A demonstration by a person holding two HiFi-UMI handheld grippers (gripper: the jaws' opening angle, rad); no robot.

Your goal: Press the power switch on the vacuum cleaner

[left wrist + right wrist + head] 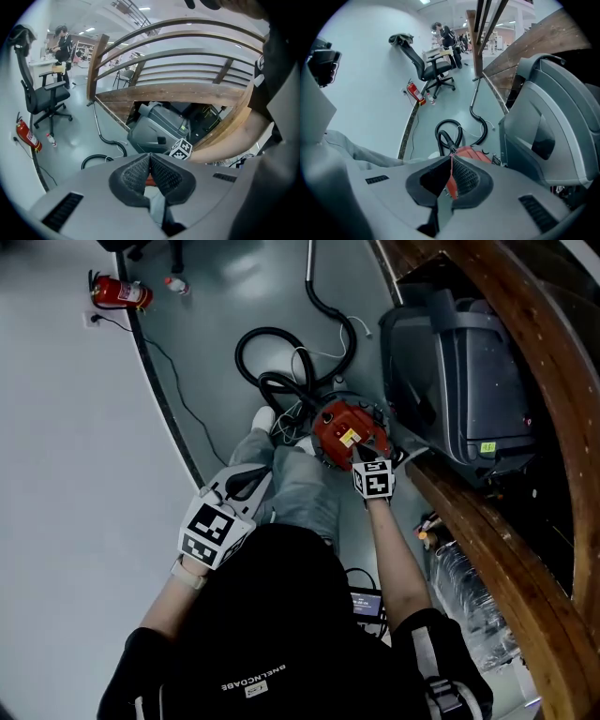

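The red vacuum cleaner (343,430) sits on the grey floor, with a yellow label on top and its black hose (272,360) coiled behind it. My right gripper (362,455) is shut, and its tips rest on the vacuum's top near the label. In the right gripper view the shut jaws (451,157) cover most of the red body (474,153). My left gripper (246,486) hangs shut over the person's grey trouser leg, left of the vacuum. The left gripper view shows its pads (136,176) pressed together, holding nothing.
A big grey machine (459,381) stands right of the vacuum under a curved wooden railing (502,549). A fire extinguisher (120,293) and a bottle (176,285) stand by the white wall. An office chair (44,98) is further off. Cables (370,601) lie near the person's feet.
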